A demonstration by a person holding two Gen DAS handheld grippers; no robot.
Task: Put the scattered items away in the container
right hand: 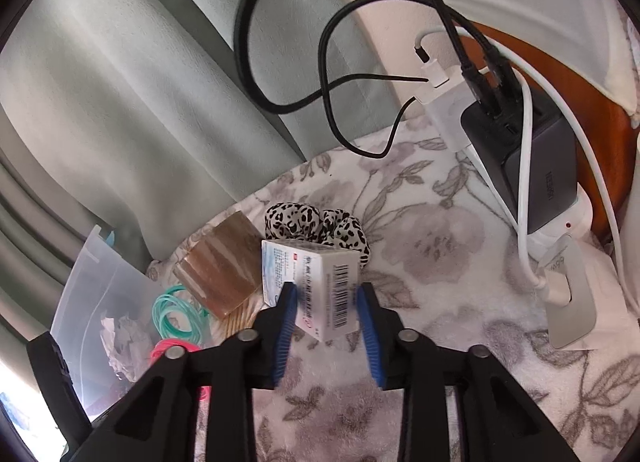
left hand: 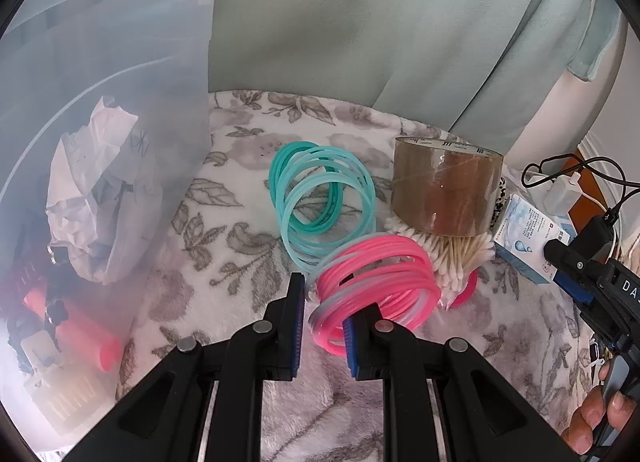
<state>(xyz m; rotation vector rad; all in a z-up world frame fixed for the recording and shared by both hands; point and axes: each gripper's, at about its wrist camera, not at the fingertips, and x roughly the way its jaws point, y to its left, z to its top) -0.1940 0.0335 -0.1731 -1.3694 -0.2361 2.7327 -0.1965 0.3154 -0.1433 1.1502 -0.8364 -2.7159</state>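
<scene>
Two hand-held grippers | left (left hand: pixel 322 320) clamps pink bands (left hand: pixel 380 282) | right (right hand: pixel 326 316) grasps barcoded box (right hand: pixel 320 286)

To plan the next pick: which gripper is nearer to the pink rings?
Left. The left gripper has the pink rings at its fingertips; the right gripper is off to their right, around the small box.

A black charger (right hand: pixel 528 166) with black cables (right hand: pixel 288 98) lies on the floral blanket (right hand: pixel 440 262) beside grey-green curtains (left hand: pixel 360 42).

bare blanket (right hand: pixel 440 246) right of box (right hand: pixel 320 282), tape roll (right hand: pixel 220 274) crowding left
</scene>
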